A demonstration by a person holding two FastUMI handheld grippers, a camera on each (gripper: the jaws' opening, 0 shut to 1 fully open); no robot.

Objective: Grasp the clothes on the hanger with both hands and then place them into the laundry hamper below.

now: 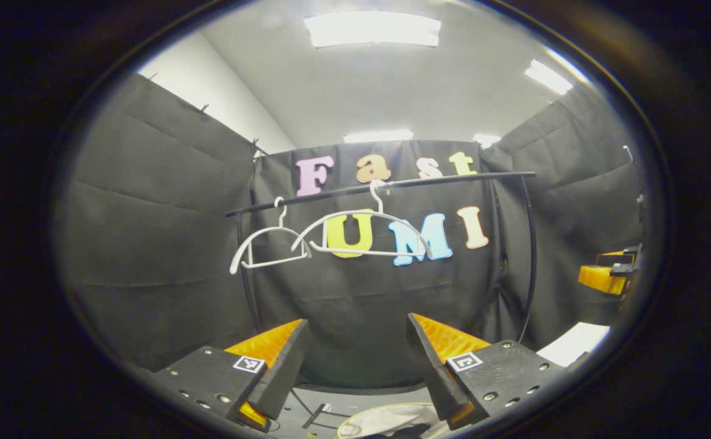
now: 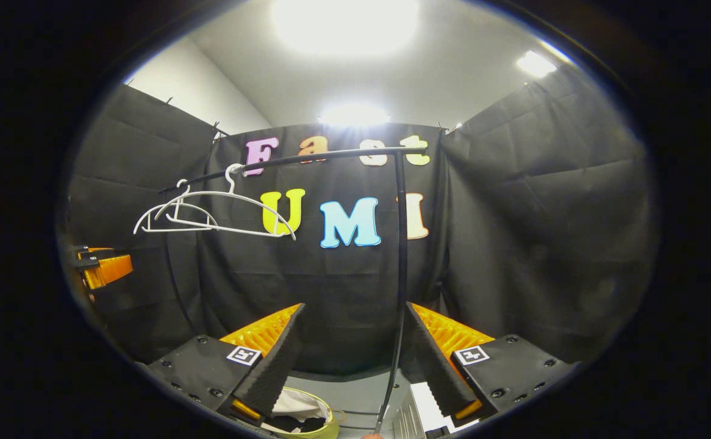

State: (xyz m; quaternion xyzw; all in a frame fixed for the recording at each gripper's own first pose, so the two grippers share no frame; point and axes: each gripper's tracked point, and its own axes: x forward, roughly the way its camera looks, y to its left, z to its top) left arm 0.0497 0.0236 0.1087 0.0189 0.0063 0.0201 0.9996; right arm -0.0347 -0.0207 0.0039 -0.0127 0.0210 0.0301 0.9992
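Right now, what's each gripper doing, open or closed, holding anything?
Left gripper: open, holding nothing.
Right gripper: open, holding nothing; the rack's upright pole stands beyond it.

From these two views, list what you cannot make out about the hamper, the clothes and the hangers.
- Laundry hamper, right gripper view: cut off by the bottom edge and partly behind the right gripper; its depth is hidden.
- Clothes in the hamper, left gripper view: cropped at the edge, so number and kind are unclear.
- Far hanger, right gripper view: overlapped by the nearer hanger.
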